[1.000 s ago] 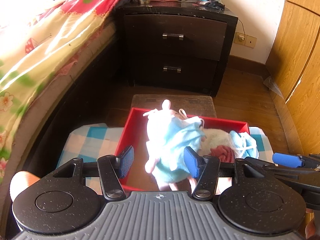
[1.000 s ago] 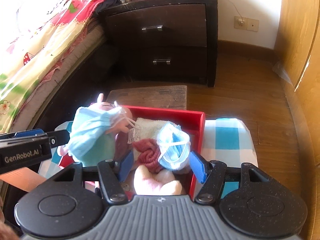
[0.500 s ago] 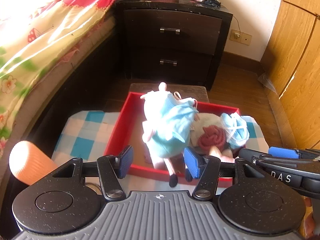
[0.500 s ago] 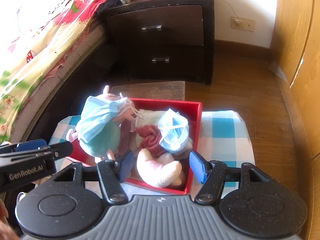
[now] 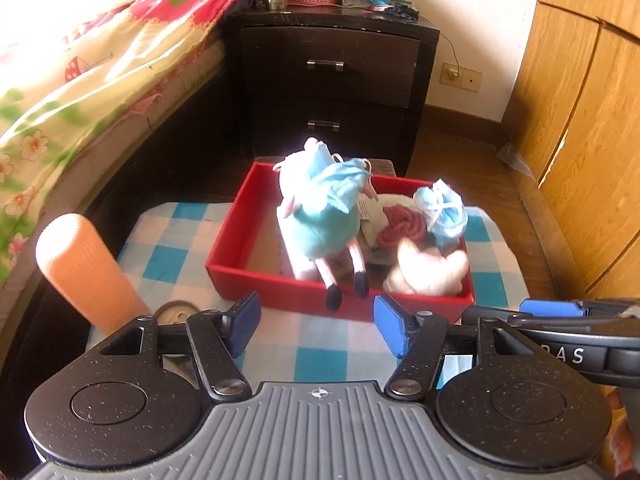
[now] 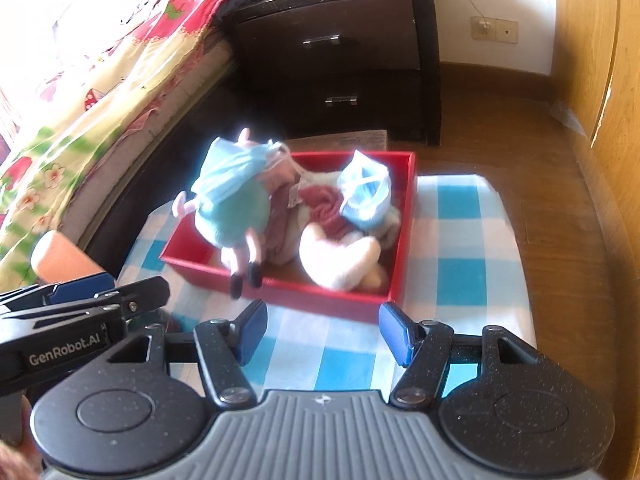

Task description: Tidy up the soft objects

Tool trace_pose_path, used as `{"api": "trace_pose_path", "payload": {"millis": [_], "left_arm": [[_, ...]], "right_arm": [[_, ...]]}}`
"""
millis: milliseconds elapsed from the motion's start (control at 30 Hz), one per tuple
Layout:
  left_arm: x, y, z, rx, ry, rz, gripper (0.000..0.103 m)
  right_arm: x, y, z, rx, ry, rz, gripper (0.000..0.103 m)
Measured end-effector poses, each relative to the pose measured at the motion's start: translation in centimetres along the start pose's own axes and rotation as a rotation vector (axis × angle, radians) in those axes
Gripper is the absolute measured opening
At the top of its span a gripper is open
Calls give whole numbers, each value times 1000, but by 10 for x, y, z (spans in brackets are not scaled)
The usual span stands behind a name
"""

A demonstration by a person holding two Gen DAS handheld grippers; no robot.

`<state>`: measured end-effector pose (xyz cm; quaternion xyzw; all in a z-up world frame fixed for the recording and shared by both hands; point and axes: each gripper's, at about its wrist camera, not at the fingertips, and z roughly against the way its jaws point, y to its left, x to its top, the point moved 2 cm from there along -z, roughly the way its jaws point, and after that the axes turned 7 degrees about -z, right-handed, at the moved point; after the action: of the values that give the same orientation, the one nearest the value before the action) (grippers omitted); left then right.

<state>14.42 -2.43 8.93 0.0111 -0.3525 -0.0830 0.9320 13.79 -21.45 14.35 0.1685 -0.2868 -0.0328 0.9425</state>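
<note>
A red tray (image 5: 256,276) (image 6: 406,236) sits on a blue-checked cloth. In it a pig plush in a teal dress (image 5: 320,220) (image 6: 236,208) sits upright with a blue face mask draped over it, its legs hanging over the near rim. Beside it lie a dark red knit piece (image 5: 400,228) (image 6: 326,210), a bunched blue mask (image 5: 442,212) (image 6: 366,196) and a cream plush (image 5: 428,268) (image 6: 340,260). My left gripper (image 5: 318,326) and my right gripper (image 6: 322,332) are both open and empty, just short of the tray's near rim.
An orange ribbed cylinder (image 5: 84,272) (image 6: 60,260) stands at the cloth's left edge, with a small round lid (image 5: 176,312) beside it. A bed (image 5: 80,92) runs along the left. A dark nightstand (image 5: 332,76) stands behind. Wooden cupboard doors (image 5: 588,140) are on the right.
Both grippers have drawn back from the tray toward me. The pig plush, earlier between the left fingers, now sits free in the tray with its legs over the rim.
</note>
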Motion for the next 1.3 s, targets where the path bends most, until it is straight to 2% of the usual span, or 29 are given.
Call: {"api": "trace_pose_path", "payload": {"millis": [200, 500, 700, 733, 833, 1000, 1300], "left_arm": [[-18, -2, 17, -17, -18, 5, 64], [-57, -1, 42, -40, -44, 36, 72], [-95, -5, 56, -86, -55, 73, 76], [-101, -5, 57, -91, -58, 87, 79], [-118, -5, 58, -106, -62, 120, 79], [-133, -5, 49, -102, -62, 145, 81], [-140, -4, 36, -99, -61, 176, 82]], "right_arm": [[-21, 1, 12, 18, 1, 12, 40], [-57, -10, 42, 66, -18, -11, 41], [-98, -9, 69, 51, -123, 31, 41], [-105, -9, 73, 46, -142, 29, 43], [-119, -11, 79, 41, -186, 15, 47], [-129, -13, 76, 9, -225, 17, 48], [-135, -18, 60, 1, -204, 17, 48]]}}
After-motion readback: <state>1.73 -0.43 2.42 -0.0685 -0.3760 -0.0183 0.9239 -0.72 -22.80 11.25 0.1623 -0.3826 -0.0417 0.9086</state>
